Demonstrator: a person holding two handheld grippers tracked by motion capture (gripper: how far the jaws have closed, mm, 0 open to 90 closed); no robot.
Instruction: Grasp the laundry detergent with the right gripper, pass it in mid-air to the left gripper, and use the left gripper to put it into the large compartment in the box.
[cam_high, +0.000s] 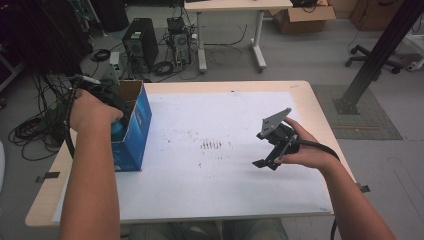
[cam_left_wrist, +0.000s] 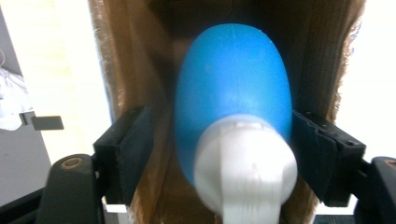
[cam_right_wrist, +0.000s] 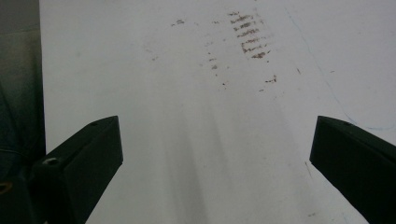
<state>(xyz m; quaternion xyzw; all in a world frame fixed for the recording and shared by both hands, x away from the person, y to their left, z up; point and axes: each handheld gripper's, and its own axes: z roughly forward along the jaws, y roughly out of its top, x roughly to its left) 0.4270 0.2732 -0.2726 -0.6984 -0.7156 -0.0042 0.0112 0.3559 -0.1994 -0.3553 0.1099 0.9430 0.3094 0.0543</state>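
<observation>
A blue bottle (cam_left_wrist: 233, 88) with a white cap (cam_left_wrist: 245, 163) stands inside a brown cardboard box (cam_left_wrist: 135, 70). My left gripper (cam_left_wrist: 217, 135) reaches into that box with the bottle between its jaws. The left pad (cam_left_wrist: 133, 144) stands clear of the bottle and the right pad (cam_left_wrist: 313, 144) lies close beside it, so the gripper is open. In the high view the box (cam_high: 135, 125) is blue outside and sits at the table's left edge, with the bottle (cam_high: 118, 130) showing at its open top beside the left hand (cam_high: 90, 112). My right gripper (cam_high: 267, 161) (cam_right_wrist: 217, 154) hovers open over the white sheet, with nothing between its jaws.
A white sheet (cam_high: 210, 190) with brown smudges (cam_high: 211, 145) covers most of the wooden table (cam_high: 320, 100). On the floor beyond are computer towers (cam_high: 140, 42), tangled cables, a desk, a cardboard carton and a black post at the right.
</observation>
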